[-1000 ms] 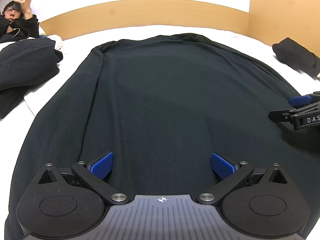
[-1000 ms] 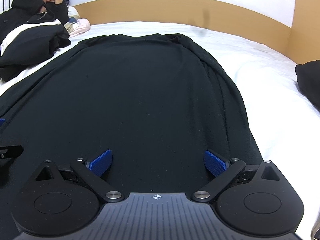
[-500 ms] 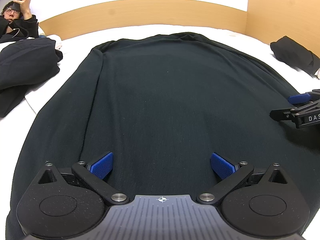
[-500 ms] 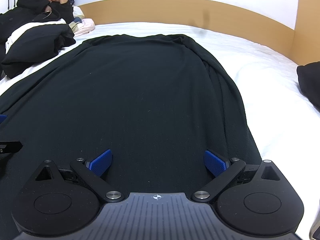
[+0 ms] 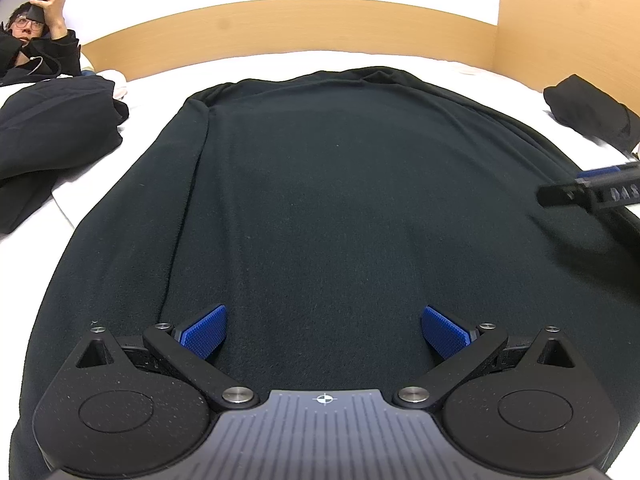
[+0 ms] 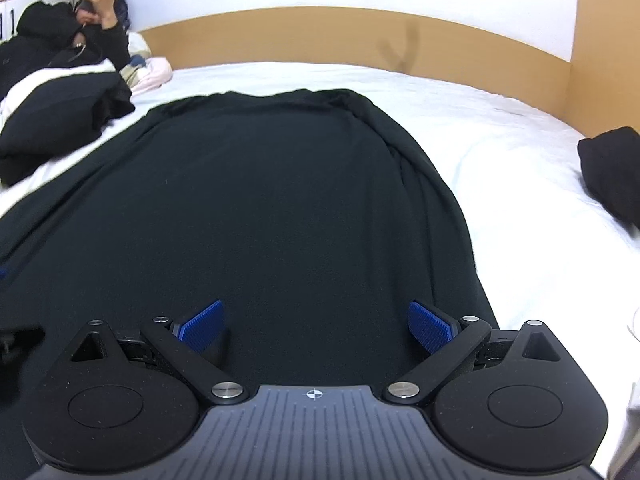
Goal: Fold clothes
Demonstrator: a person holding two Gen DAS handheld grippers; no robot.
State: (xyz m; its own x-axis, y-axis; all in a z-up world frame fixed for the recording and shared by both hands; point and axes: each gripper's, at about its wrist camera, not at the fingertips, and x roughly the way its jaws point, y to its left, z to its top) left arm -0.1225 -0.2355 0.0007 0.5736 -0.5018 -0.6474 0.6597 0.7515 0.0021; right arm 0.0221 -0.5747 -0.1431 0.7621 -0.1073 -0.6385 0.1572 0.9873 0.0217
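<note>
black garment (image 5: 340, 200) lies spread flat on white bed (image 6: 500, 152), wood headboard behind. left tongs (image 5: 323, 334) spread wide, empty, low over near hem. right tongs (image 6: 316, 328) also wide, empty, by garment's right edge. person w/ phone (image 5: 40, 32) far left.

right gripper (image 5: 600, 194) blurred, cut by frame edge, black garment's (image 5: 340, 200) near hem hidden
</note>
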